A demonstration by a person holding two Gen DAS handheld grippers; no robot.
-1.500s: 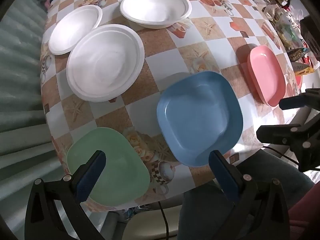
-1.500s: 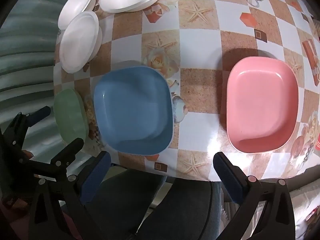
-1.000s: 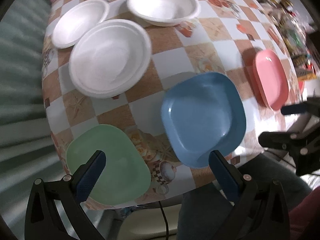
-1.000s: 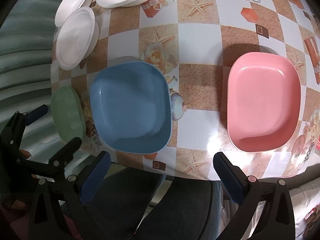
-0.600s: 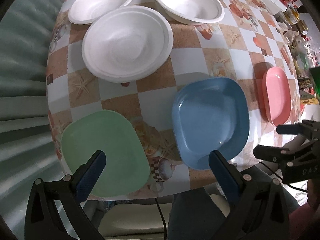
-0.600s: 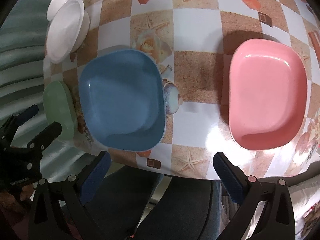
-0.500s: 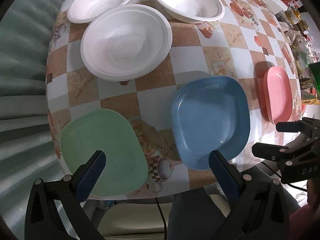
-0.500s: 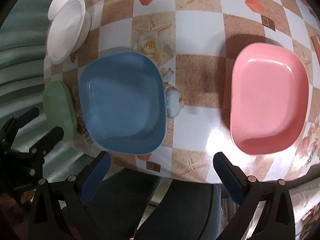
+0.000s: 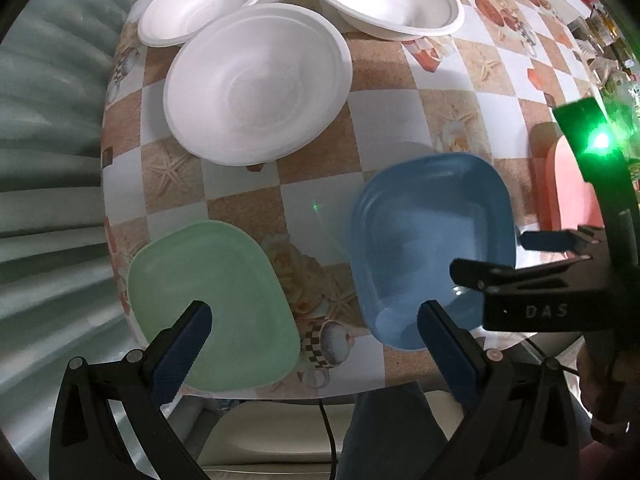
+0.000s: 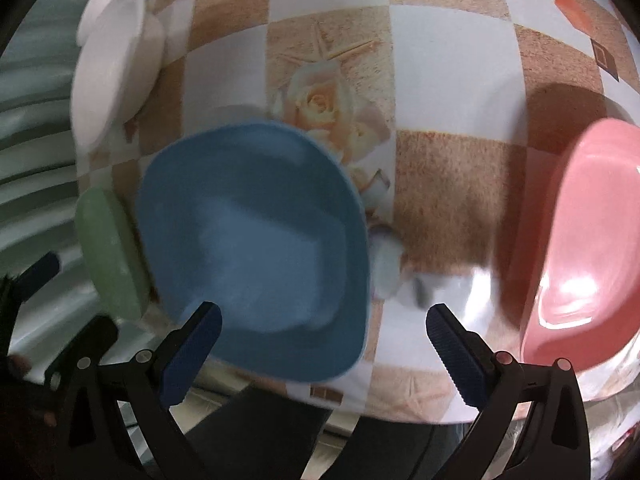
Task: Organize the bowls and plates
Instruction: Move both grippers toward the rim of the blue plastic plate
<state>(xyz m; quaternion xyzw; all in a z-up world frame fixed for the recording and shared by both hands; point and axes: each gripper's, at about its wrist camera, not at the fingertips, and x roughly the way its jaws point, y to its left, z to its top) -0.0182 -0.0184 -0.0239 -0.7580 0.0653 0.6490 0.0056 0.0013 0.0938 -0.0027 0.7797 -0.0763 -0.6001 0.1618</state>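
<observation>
Both the left gripper (image 9: 312, 320) and the right gripper (image 10: 322, 322) hover with fingers spread, gripping nothing. On the table (image 9: 312, 176), the green plate (image 9: 208, 300), blue plate (image 10: 256, 248), pink plate (image 10: 576, 240) and white bowls (image 9: 256, 80) all lie empty.

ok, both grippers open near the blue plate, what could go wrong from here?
1. The blue plate and green plate lie close to the table edge; a nudge might tip one off.
2. The right gripper already hangs over the blue plate beside the left gripper; the two could collide.
</observation>
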